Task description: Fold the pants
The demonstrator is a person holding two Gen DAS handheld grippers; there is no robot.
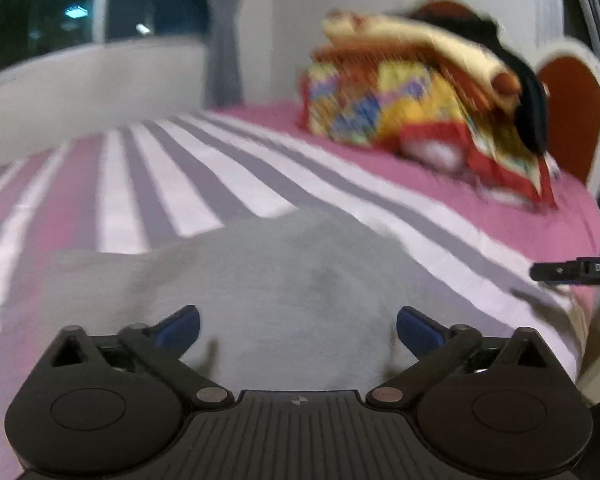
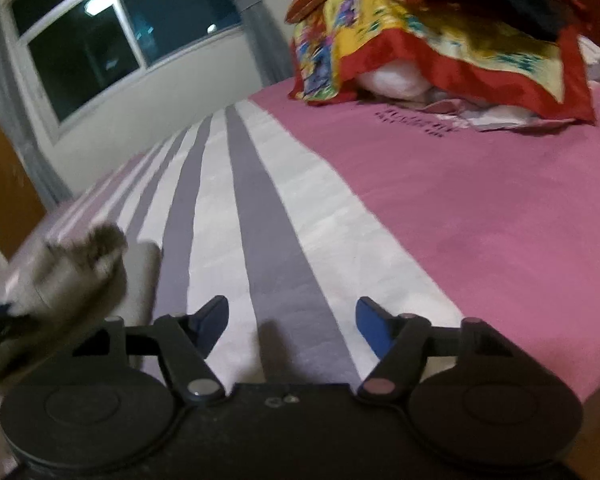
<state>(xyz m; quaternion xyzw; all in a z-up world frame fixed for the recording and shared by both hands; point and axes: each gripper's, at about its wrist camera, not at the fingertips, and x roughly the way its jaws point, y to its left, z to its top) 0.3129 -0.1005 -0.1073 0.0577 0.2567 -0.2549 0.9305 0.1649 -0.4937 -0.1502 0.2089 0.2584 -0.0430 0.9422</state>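
Observation:
Grey pants [image 1: 284, 264] lie in a soft heap on the striped bedsheet [image 1: 172, 176], directly ahead of my left gripper [image 1: 298, 320]. Its blue-padded jaws stand wide open with the fabric below and between them, and the pads do not press on it. In the right wrist view the pants [image 2: 80, 276] are a blurred grey bunch at the left edge. My right gripper [image 2: 292, 314] hangs open over a grey stripe of the sheet [image 2: 268, 240], holding nothing. A black part of the right gripper [image 1: 576, 270] shows at the right edge of the left wrist view.
A pile of colourful blankets [image 1: 412, 104] sits at the head of the bed by a red and white headboard [image 1: 572, 108]. A dark window [image 2: 100, 36] and grey curtain [image 2: 260, 28] stand behind. The pink bedsheet edge [image 2: 580, 320] drops off at right.

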